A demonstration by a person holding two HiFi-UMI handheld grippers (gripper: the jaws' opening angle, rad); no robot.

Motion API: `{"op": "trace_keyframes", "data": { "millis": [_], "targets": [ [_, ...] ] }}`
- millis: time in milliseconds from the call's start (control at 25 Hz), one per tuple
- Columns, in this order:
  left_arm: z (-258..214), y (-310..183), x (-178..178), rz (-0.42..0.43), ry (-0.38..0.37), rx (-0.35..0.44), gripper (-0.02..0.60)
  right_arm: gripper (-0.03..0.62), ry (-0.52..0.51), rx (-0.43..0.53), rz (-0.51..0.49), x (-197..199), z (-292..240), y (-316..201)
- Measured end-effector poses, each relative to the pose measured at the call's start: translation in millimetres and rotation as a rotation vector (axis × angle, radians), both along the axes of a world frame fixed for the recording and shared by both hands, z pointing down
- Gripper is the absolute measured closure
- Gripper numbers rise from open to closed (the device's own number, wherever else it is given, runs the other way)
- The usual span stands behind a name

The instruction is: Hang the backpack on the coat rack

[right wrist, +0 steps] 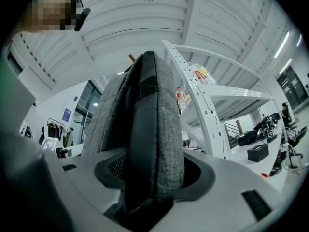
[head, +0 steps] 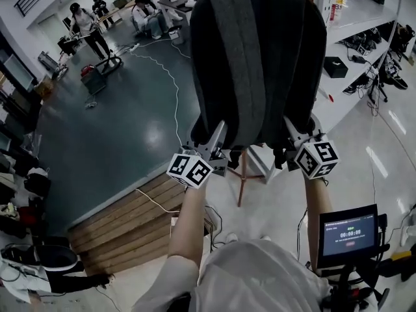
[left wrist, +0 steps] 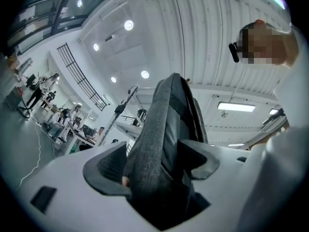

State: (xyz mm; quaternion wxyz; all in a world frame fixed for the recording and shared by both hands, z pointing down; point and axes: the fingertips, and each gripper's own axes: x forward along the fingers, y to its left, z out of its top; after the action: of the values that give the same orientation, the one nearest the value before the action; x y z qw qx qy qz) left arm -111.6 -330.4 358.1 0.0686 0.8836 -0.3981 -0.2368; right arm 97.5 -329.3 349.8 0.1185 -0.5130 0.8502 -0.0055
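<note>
Grey backpack (head: 260,64), just one, left gripper (head: 216,142) and right gripper (head: 292,138) both clamped on its lower edge

- Backpack (head: 260,57): matt grey woven cloth, coarse weave.
- Left hand-held gripper (left wrist: 154,166) and right hand-held gripper (right wrist: 154,170): smooth matt pale plastic, dark textured pads (left wrist: 108,166).
- Floor (head: 117,122): dark, glossy.
- Step (head: 123,226): bare wood planks.

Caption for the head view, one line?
Left tongs and right tongs each grip a lower edge of the dark grey backpack, held in front of a wooden stand.
</note>
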Motion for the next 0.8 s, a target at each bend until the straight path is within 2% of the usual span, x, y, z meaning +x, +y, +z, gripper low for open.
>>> {"op": "trace_keyframes", "data": {
  "millis": [200,320,600,800],
  "targets": [
    [3.7,5.4,-4.2,-0.039,0.001,-0.018,0.253,0.355,-0.028,-0.024,-0.051,-2.0,2.0,-2.6],
    [4.5,17.0,-12.1,-0.034,0.029,-0.052,0.253,0.352,-0.031,-0.023,-0.073,-5.2,-2.9,7.3],
    [3.5,47.9,-34.1,-0.131,-0.003,-0.039,0.255,0.338,-0.128,0.092,-0.011,11.7,-20.5,39.8],
    [-7.3,80.9,-52.8,-0.152,0.039,-0.035,0.256,0.339,-0.251,0.191,0.010,33.0,-53.6,74.8]
  ]
}}
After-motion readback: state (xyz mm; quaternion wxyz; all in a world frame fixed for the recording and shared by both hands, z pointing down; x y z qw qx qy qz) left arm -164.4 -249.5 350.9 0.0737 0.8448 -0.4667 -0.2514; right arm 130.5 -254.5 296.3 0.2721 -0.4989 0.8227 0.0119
